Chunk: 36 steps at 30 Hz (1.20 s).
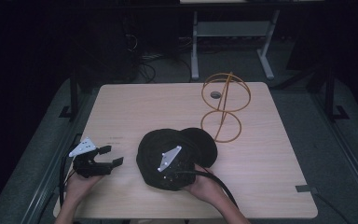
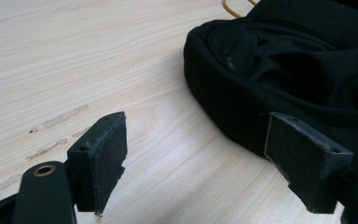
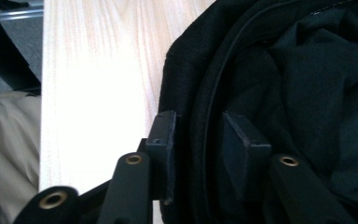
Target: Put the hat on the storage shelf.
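A black cap [image 1: 154, 149] lies upside down near the middle front of the wooden table [image 1: 135, 107]. My right gripper [image 1: 165, 177] reaches over its near side from the right. In the right gripper view its jaws [image 3: 198, 126] straddle the cap's rim band, one pad outside and one inside the cap [image 3: 307, 93], with small gaps to the fabric. Left of the cap, my left gripper [image 1: 115, 155] is held open just above the table. In the left gripper view its pads [image 2: 196, 126] are wide apart, and the cap's side [image 2: 270, 60] lies just beyond the right pad.
A yellow wire stand [image 1: 224, 105] of two rings on a stem stands behind the cap at the back right. A round cable hole [image 1: 215, 94] sits in the tabletop behind it. The table's front edge runs close beneath both hands.
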Tool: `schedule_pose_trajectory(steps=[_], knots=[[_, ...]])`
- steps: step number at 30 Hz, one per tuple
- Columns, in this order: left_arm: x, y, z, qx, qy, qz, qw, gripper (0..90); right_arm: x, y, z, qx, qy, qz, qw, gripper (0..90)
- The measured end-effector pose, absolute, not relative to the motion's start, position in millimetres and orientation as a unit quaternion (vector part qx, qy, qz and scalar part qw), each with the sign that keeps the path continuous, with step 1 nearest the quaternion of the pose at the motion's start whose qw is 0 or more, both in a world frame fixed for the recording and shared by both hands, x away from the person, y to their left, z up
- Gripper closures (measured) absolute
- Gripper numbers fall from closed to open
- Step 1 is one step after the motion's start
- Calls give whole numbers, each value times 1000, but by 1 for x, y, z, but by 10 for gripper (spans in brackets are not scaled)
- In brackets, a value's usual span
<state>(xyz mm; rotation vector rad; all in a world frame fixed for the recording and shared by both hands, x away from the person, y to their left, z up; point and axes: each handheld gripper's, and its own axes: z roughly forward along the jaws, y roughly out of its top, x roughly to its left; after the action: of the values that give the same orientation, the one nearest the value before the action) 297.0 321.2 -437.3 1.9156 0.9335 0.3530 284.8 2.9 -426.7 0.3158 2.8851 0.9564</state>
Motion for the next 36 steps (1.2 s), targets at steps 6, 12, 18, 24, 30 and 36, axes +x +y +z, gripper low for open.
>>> schedule_pose_trajectory(steps=[6,12,18,24,30,36], knots=[[297,321,-437,781,380,144,474,207,284,9,-429,102,947,301,45,700],[297,321,-437,782,380,142,472,207,283,12,-429,97,950,293,50,727],[297,320,-437,784,378,142,472,207,283,13,-429,98,950,292,48,766],[296,319,-437,783,376,140,475,207,282,8,-424,99,947,302,46,782],[296,314,-436,787,369,139,474,207,282,-7,-404,104,938,327,45,780],[293,307,-434,792,356,133,478,207,286,-28,-380,113,926,359,42,773]])
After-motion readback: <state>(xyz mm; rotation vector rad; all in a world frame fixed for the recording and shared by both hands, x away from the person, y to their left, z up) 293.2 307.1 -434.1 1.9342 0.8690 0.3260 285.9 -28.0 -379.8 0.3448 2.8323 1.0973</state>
